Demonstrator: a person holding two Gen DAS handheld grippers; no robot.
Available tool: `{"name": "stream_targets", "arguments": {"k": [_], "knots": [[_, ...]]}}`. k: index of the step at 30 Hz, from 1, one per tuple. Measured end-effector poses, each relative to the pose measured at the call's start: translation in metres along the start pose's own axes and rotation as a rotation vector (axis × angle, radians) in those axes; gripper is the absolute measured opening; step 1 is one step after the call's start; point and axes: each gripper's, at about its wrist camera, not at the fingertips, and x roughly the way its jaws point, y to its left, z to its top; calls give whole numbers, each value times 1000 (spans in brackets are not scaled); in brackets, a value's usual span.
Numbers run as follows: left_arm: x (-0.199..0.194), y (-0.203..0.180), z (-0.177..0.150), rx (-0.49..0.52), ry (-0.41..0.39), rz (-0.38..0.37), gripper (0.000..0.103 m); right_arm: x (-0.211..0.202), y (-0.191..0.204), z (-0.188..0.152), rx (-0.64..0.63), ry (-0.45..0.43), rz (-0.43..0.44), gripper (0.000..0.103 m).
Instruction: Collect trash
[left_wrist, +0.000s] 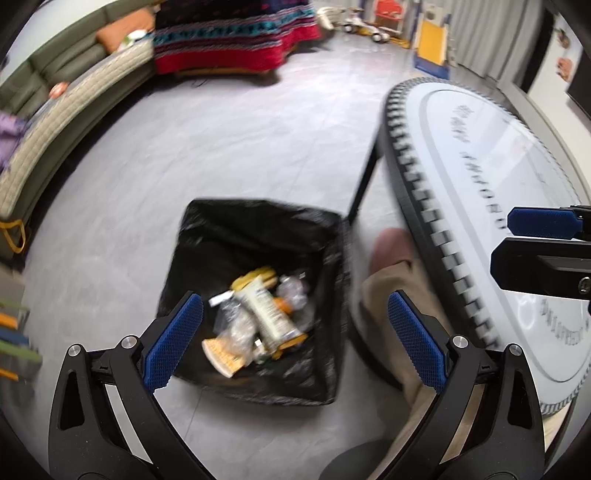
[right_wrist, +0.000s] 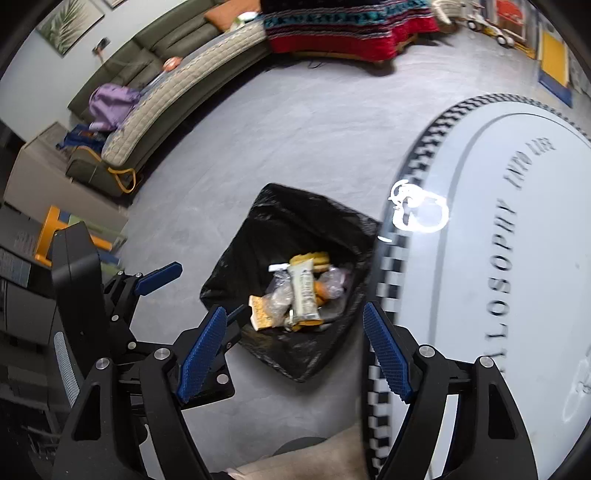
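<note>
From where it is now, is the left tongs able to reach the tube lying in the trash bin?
Probably yes. The left tongs are open and empty, above the open bin. The tube lies on top of the other trash, with nothing covering it. The table stands to the side, out of the way.

The table (left_wrist: 480, 192) runs off the right edge in both views, its lettering smeared by blur, and the wrappers heaped in the bin (left_wrist: 255, 236) are too blurred to read.

I see the black-lined bin (left_wrist: 258, 236) on the floor, open, with wrappers and crumpled plastic (left_wrist: 258, 314) piled inside.
</note>
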Motion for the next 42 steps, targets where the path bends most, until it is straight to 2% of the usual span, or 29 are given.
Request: {"name": "stream_targets", "arguments": {"k": [10,18,24,33,42], "knots": [[5,-116,35,185,-16,-101,97,-68,-105,-43,195,-113,-107,84],[20,-209,38,314,-8,-175,97,-95,-189,-94,363,-153,-213,84],[32,-263,37,384,-20,-205,97,-106,-241,-137,469,-194,-303,85],[60,-295,36,377,-48,-193,97,-94,-290,-190,544,-267,-427,85],[76,-300,33,378,-54,-146,97,-84,-300,-194,510,-343,-549,85]]}}
